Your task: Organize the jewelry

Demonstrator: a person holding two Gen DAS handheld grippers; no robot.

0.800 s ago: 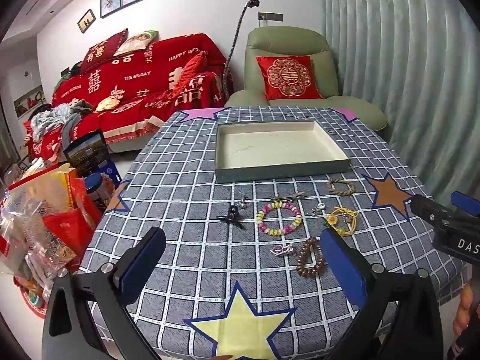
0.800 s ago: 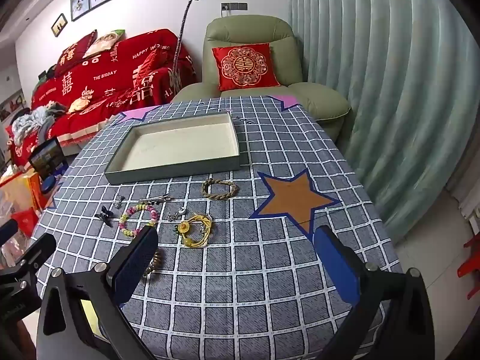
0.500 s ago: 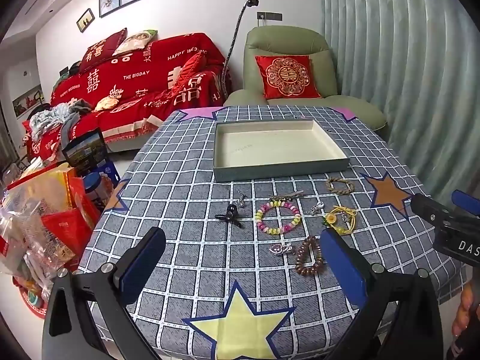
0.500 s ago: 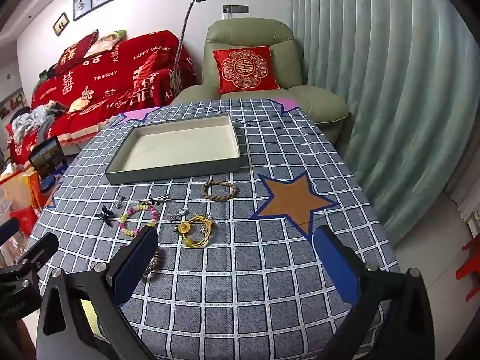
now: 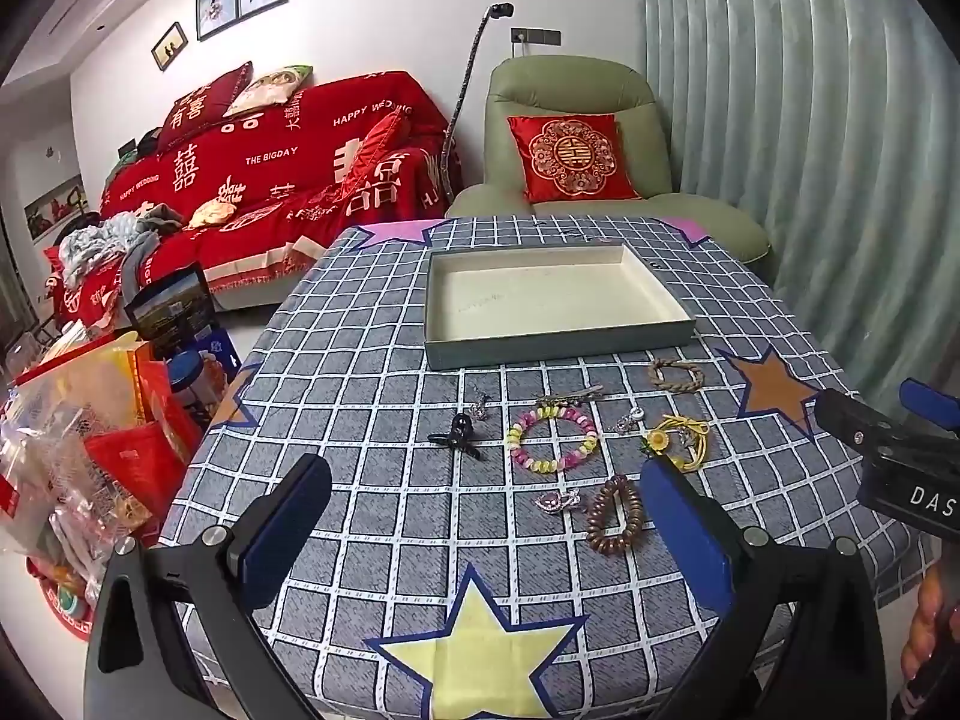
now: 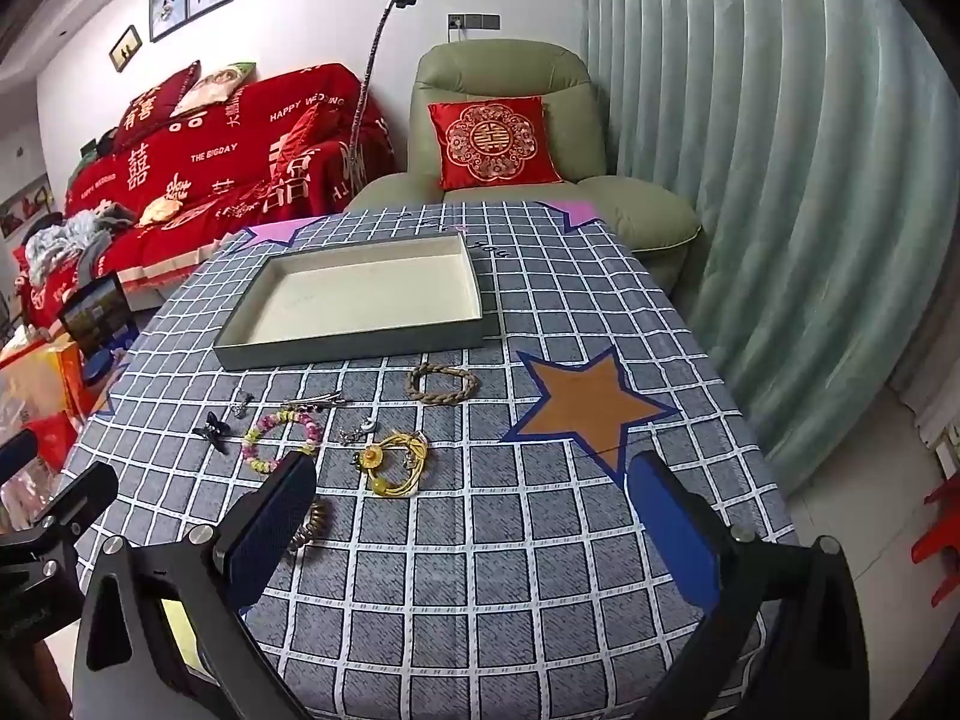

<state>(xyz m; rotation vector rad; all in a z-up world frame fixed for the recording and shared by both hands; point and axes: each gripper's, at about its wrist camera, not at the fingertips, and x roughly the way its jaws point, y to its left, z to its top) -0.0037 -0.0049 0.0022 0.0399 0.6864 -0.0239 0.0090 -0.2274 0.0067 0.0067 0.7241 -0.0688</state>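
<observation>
Nearest, the left gripper (image 5: 483,534) and the right gripper (image 6: 471,525) both hang over the near edge of the table, jaws spread wide with nothing between them. Under them lies the grey checked tablecloth (image 5: 372,396) with a pale yellow star patch (image 5: 480,654) at the near edge and an orange-brown star patch (image 6: 591,405) to the right.

The jewelry is scattered across the middle of the cloth, all outside the box. Nearest is a brown coiled bracelet (image 5: 615,515) with a small pink-and-silver charm (image 5: 558,501) just to its left. Farther on, from left to right, lie a black hair clip (image 5: 457,433), a pastel pink, yellow and green beaded bracelet (image 5: 552,439), a small silver trinket (image 5: 627,420) and a yellow cord bracelet with a flower (image 6: 396,461). Beyond those sit a silver earring (image 5: 479,407), a thin metal hairpin (image 5: 570,394) and a tan braided rope bracelet (image 6: 443,384).

Farther still stands the shallow grey-green rectangular box with a cream lining (image 5: 558,343); it is empty.

Past the table's far edge are a green armchair with a red embroidered cushion (image 5: 570,156) and, left of it, a sofa under a red printed cover (image 5: 270,168). A pale green curtain (image 6: 780,180) hangs on the right.
</observation>
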